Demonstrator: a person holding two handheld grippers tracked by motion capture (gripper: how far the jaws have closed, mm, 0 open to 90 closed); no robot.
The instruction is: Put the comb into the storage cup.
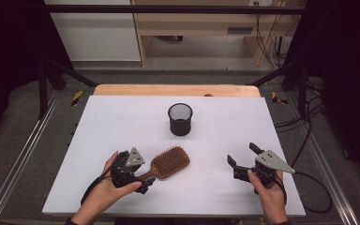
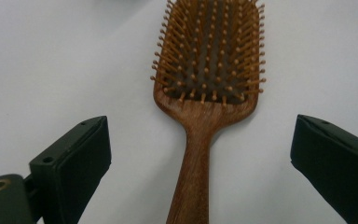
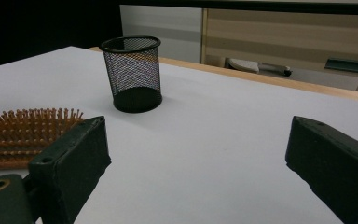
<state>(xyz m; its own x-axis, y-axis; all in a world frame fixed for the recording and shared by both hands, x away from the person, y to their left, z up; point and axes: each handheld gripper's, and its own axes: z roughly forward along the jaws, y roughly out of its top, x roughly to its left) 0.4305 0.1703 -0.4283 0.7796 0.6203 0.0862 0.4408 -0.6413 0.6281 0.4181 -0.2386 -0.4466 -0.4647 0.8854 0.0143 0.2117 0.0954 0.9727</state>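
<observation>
Wooden, paddle-shaped brown hairbrush (image 2: 205, 93) lying bristles-up on the white table sheet (image 1: 122, 122), its handle pointing toward our left gripper (image 1: 140, 180), whose jaws stand wide apart on either side of the handle, gripping nothing. Long axis in line with that gripper, the nearer one. Our right gripper (image 1: 241, 154) rests open, well apart. Black mesh cup (image 1: 180, 119) stands upright beyond.

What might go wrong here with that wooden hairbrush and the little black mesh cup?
The brown wooden paddle hairbrush lies bristles-up with its thin handle between the left tool's wide-open jaws, untouched; closing off-centre might push or spin it. Held by the handle's end, the heavy head may droop. The black wire-mesh cup stands upright and looks light, so a long brush might tip it.
</observation>
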